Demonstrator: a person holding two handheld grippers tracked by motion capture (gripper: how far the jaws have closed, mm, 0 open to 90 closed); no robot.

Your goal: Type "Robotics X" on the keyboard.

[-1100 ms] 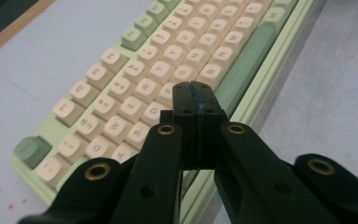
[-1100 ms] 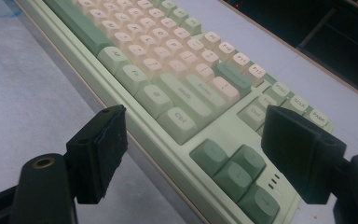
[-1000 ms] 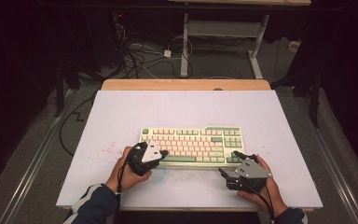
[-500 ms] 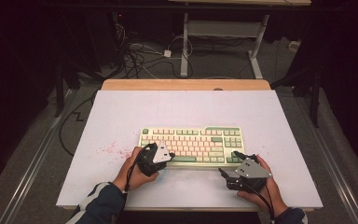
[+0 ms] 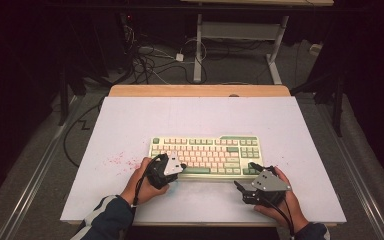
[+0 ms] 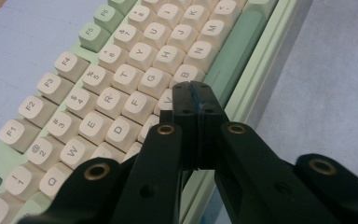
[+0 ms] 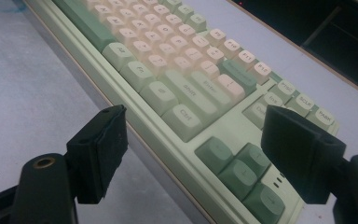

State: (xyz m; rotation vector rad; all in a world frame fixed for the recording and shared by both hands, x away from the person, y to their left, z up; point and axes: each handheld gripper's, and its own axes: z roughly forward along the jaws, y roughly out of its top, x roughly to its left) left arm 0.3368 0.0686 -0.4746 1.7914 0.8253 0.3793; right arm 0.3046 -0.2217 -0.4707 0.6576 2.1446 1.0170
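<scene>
1. The left gripper (image 6: 192,91) has been slid a little along the keyboard (image 5: 206,150); its tips are pressed together over the V key (image 6: 167,100).
2. The right gripper (image 7: 193,154) is held spread wide, empty, at the keyboard's near right corner.
3. A key press seems close.

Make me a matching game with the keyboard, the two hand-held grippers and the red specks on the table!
Things:
1. left hand-held gripper
2. right hand-held gripper
3. keyboard
4. red specks

States or places:
A. cream and green, lying flat on the white table
B. jaws wide apart, at the keyboard's front right corner
C. scattered on the table left of the keyboard
D. jaws shut together, tips over the letter keys near V and B

Pairs: 1-D, 2-B, 3-A, 4-C
</scene>
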